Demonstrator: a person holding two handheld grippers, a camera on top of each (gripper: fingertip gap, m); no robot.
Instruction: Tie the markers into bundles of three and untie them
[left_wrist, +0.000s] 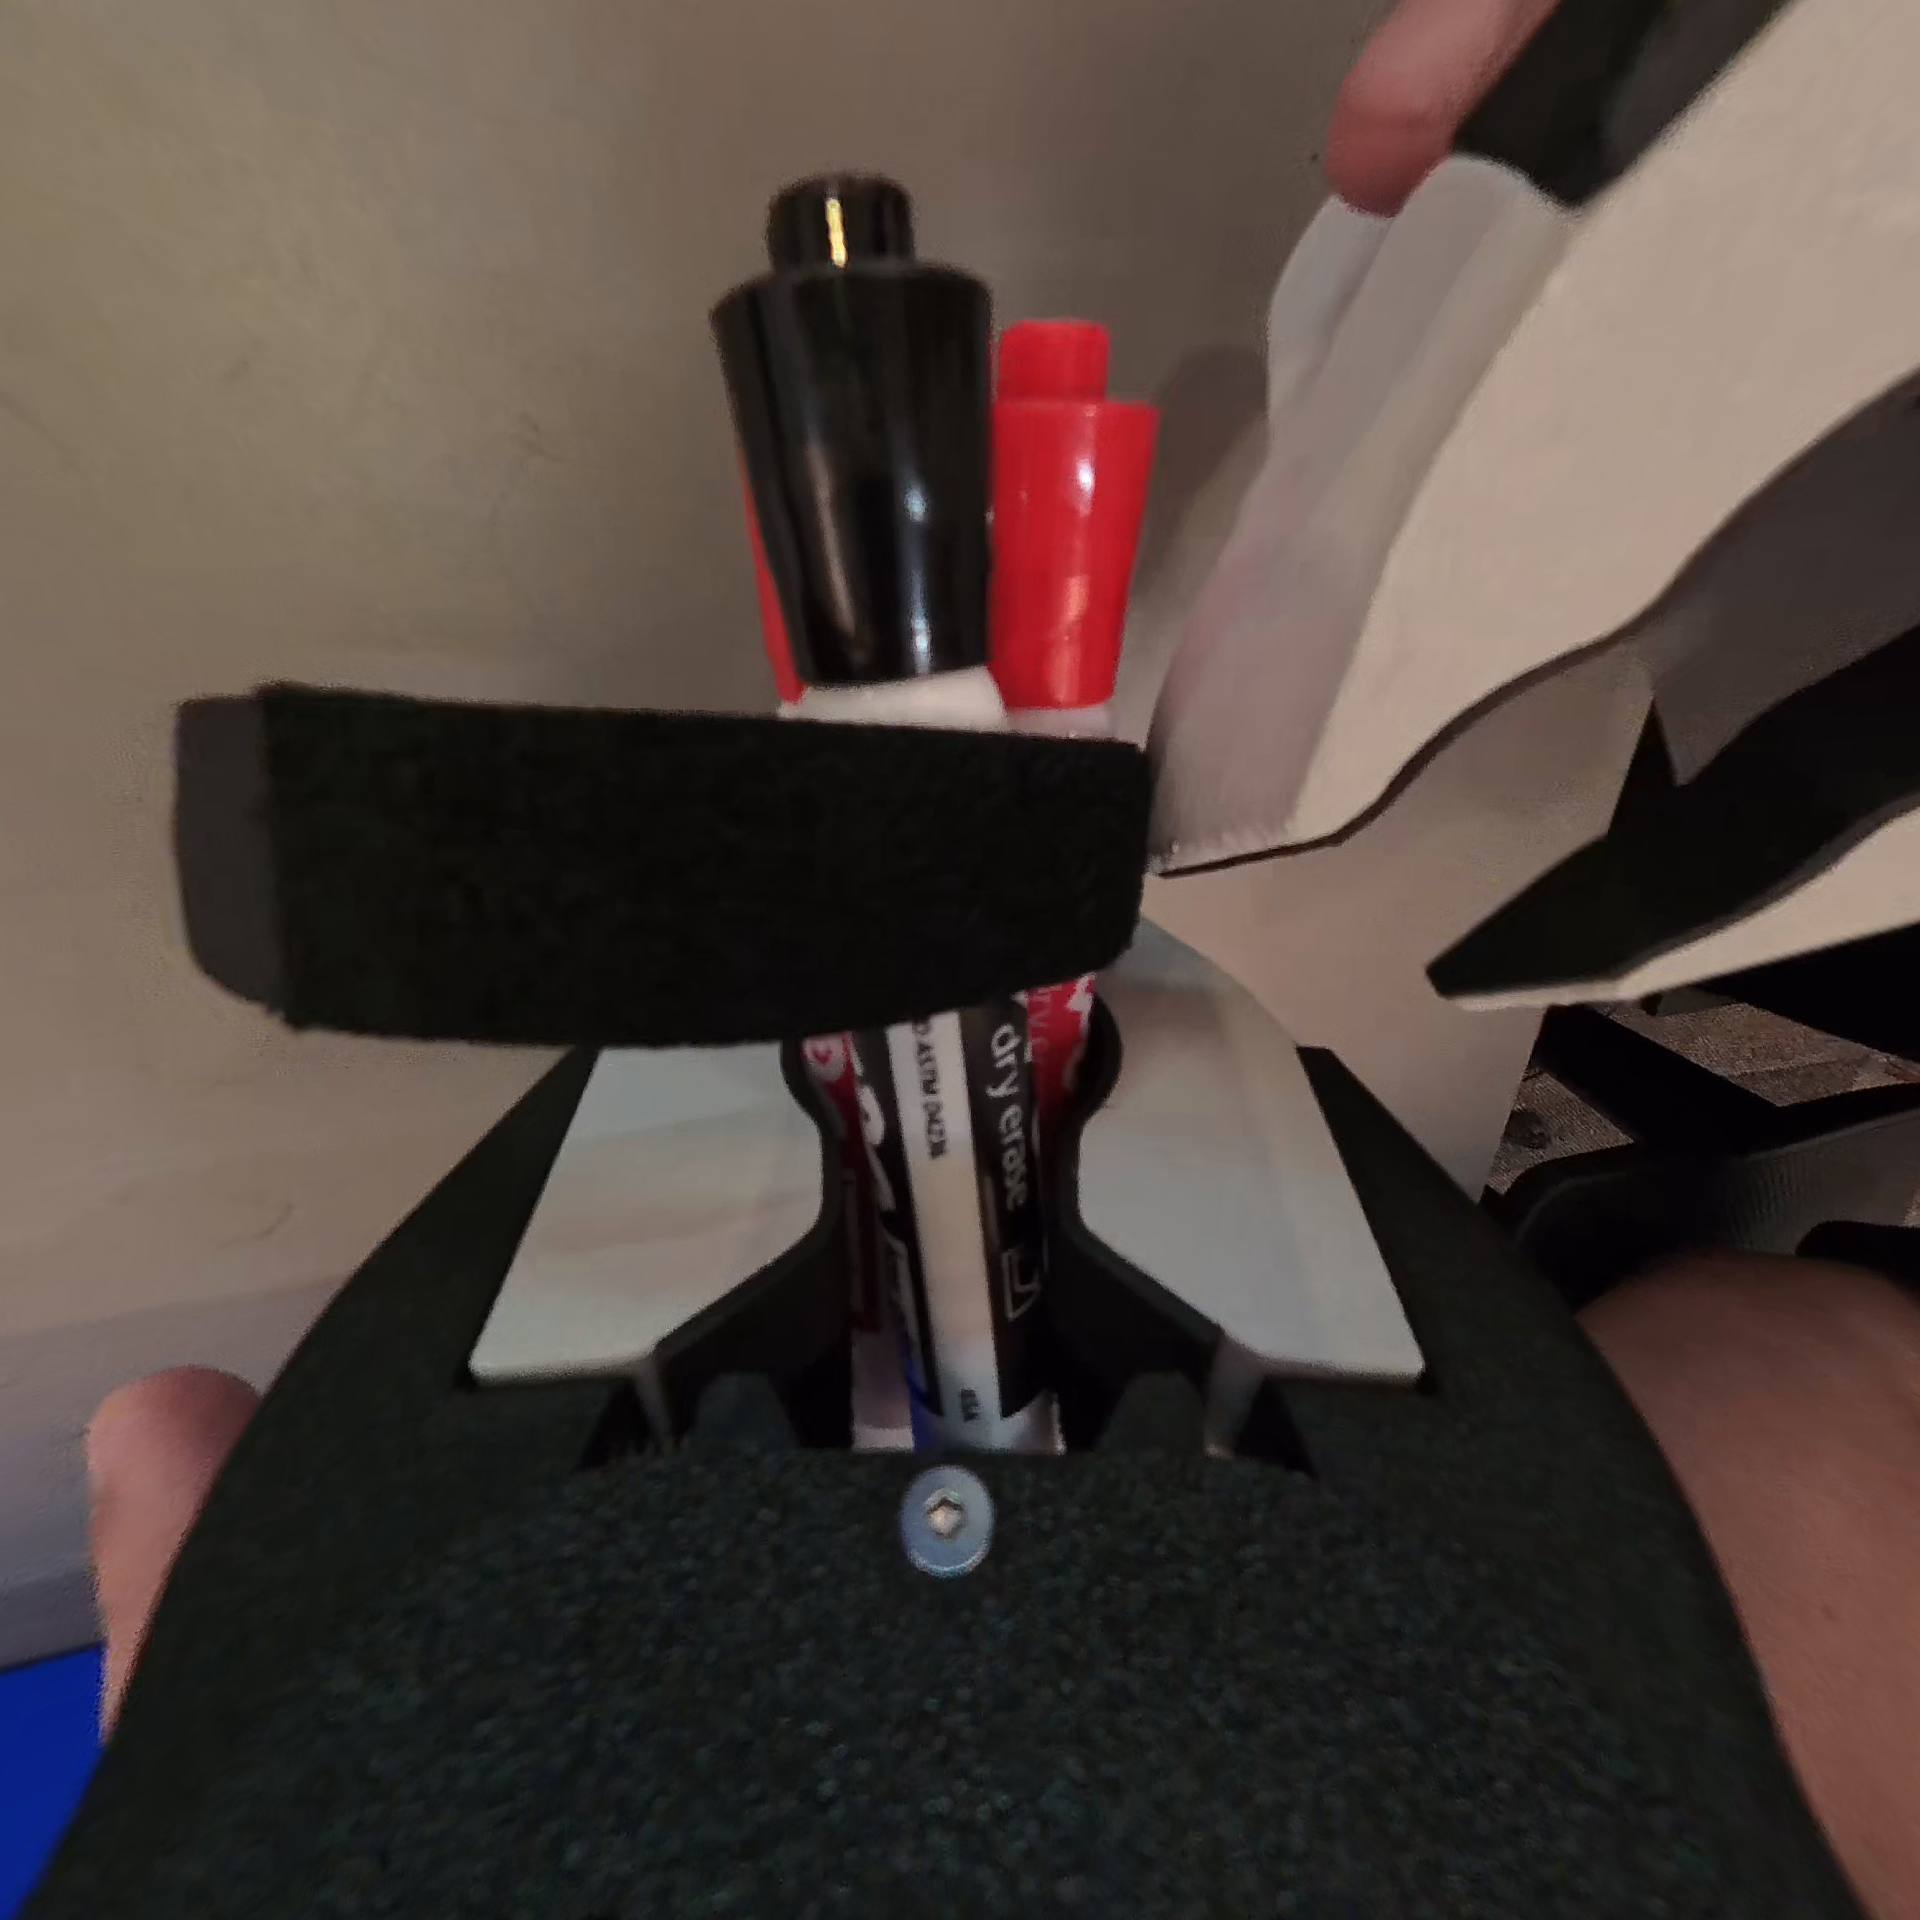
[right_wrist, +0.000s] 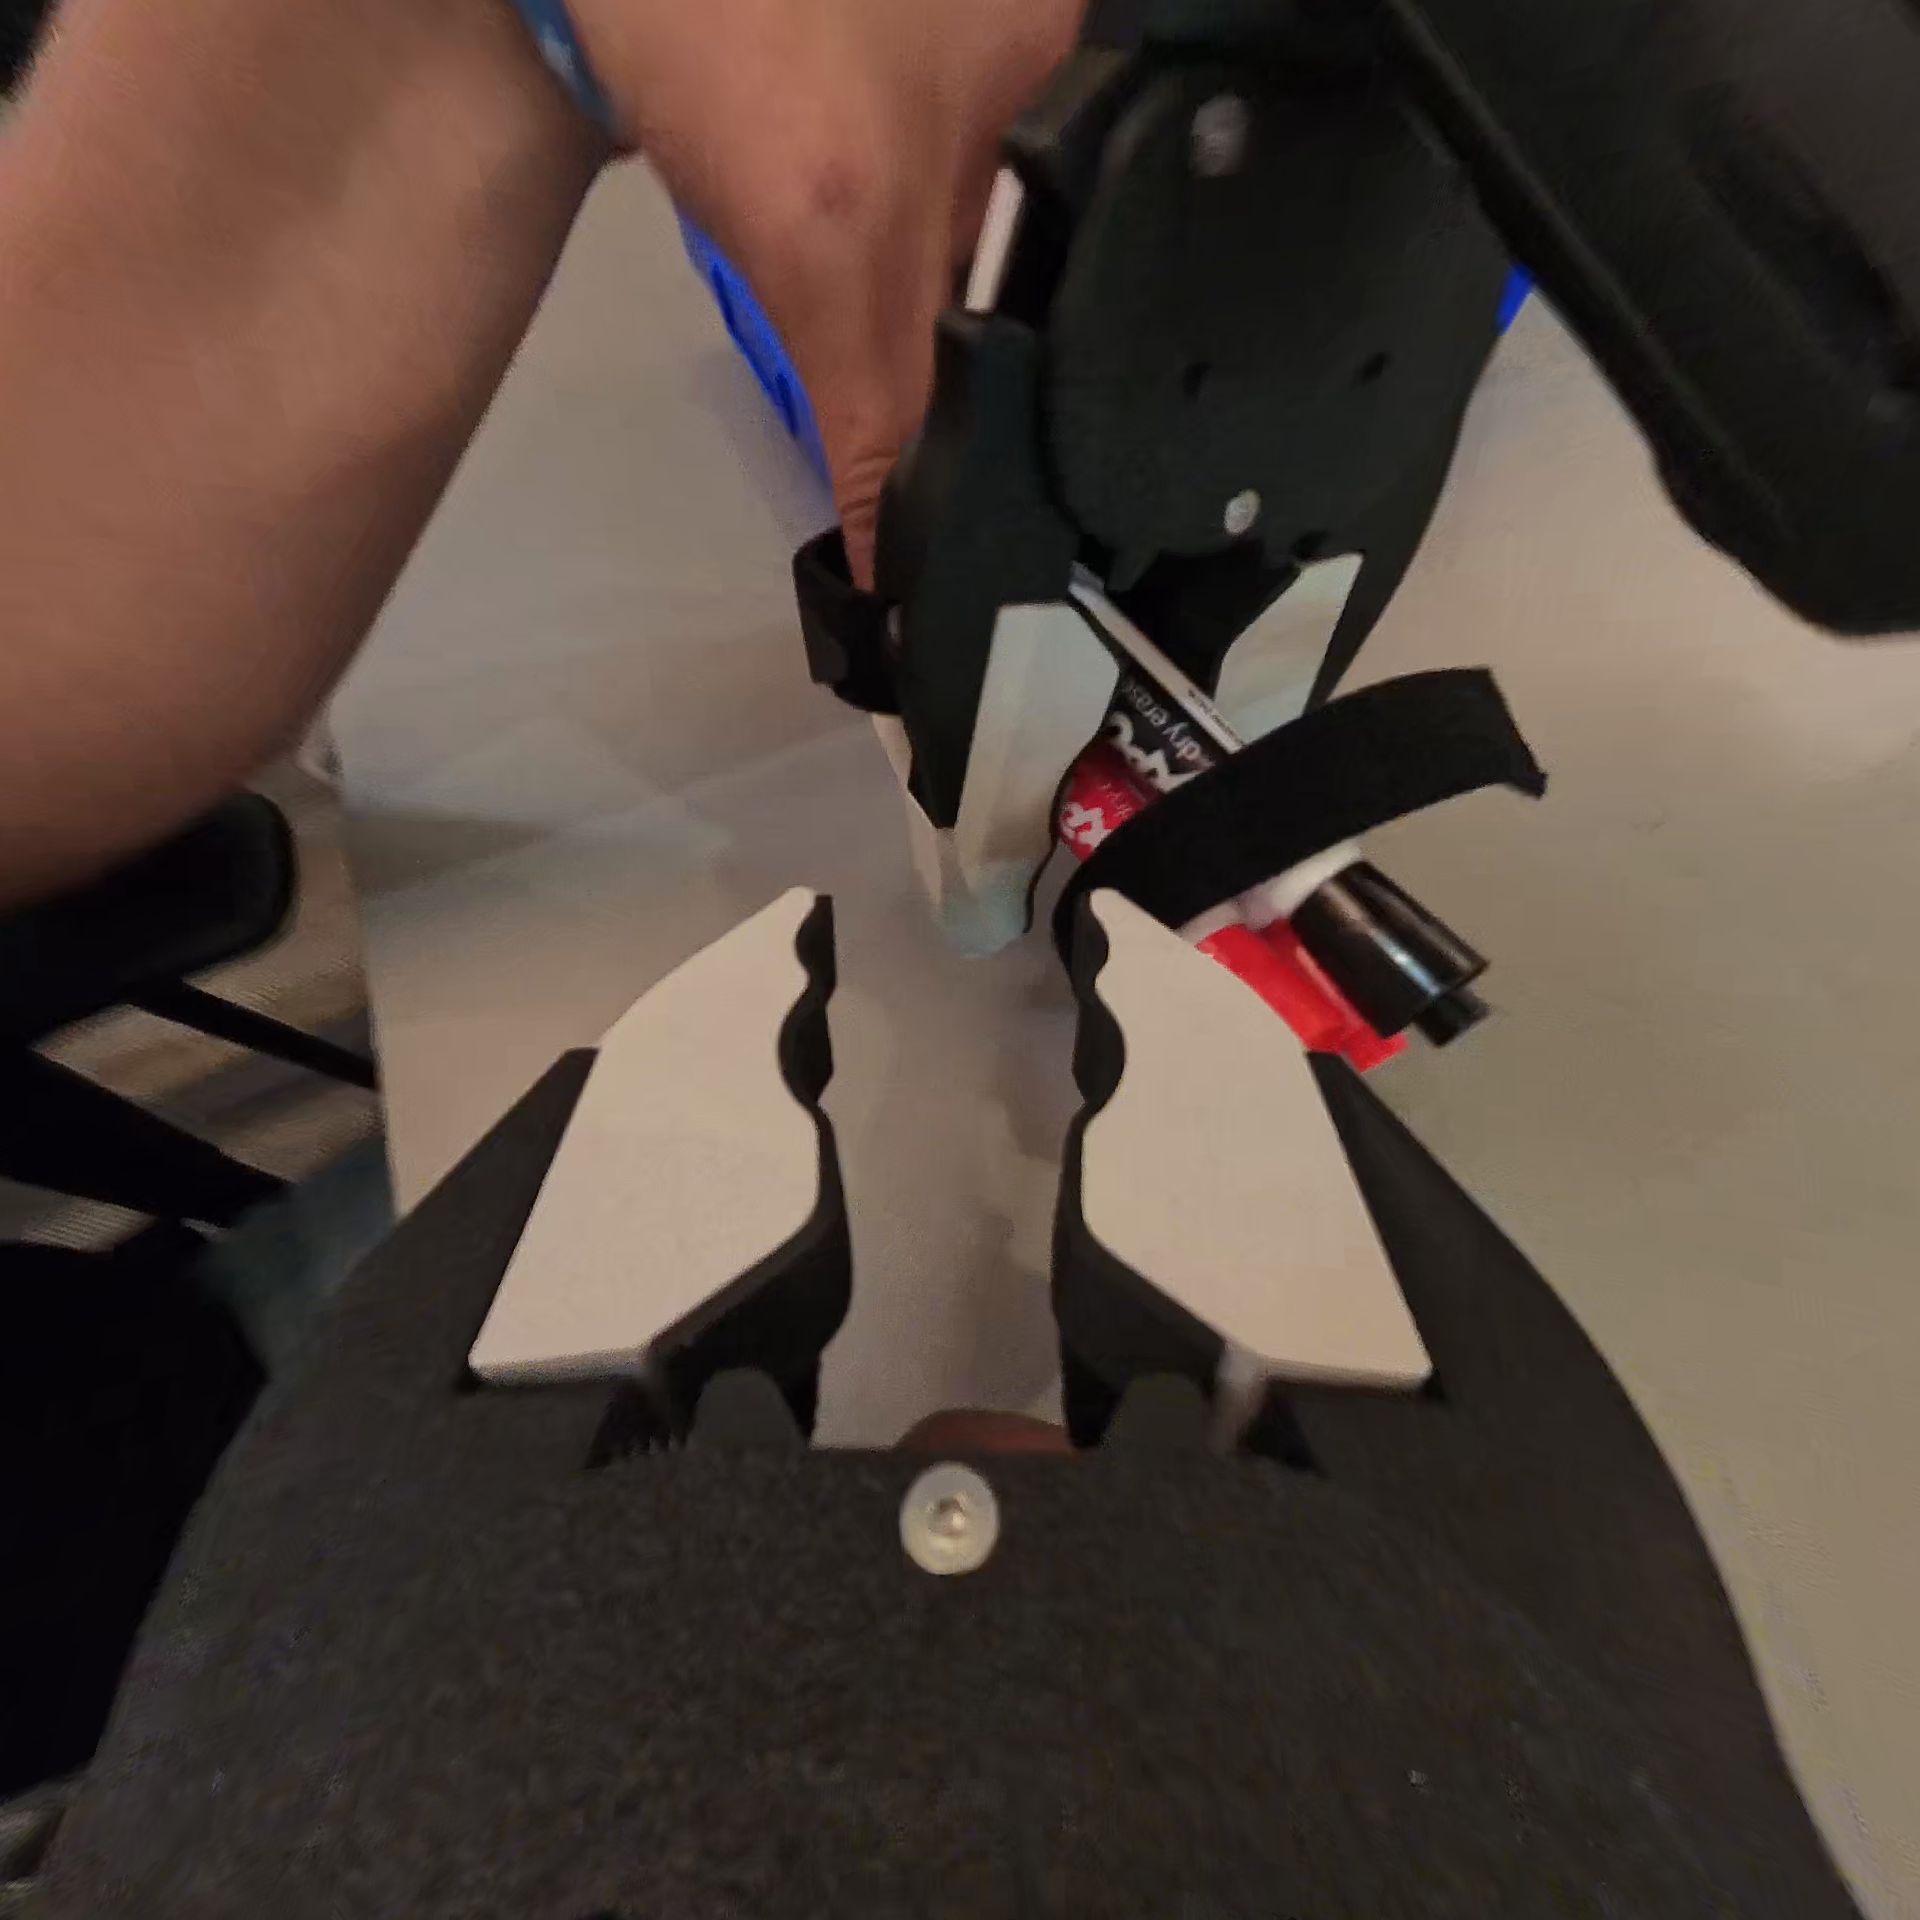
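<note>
Open gap between right gripper (right_wrist: 951, 940) jaws, pale worktop (right_wrist: 1662, 1039) showing through. Ahead: left gripper (right_wrist: 1101, 831) clamping markers (right_wrist: 1340, 966). Black strap (right_wrist: 1320, 779) crosses the right fingertip.

Three markers (left_wrist: 935, 1195) stand close together as one bundle, with their caps away from the camera in the left wrist view. One marker has a glossy black cap (left_wrist: 862, 457), and two have red caps (left_wrist: 1070, 540), one of them mostly hidden behind the black one. Their barrels are white with black and red printed bands. A black fuzzy strap (left_wrist: 665, 873) goes around the bundle just under the caps, and its free end (right_wrist: 1455, 727) sticks out to the side, not fastened.
</note>
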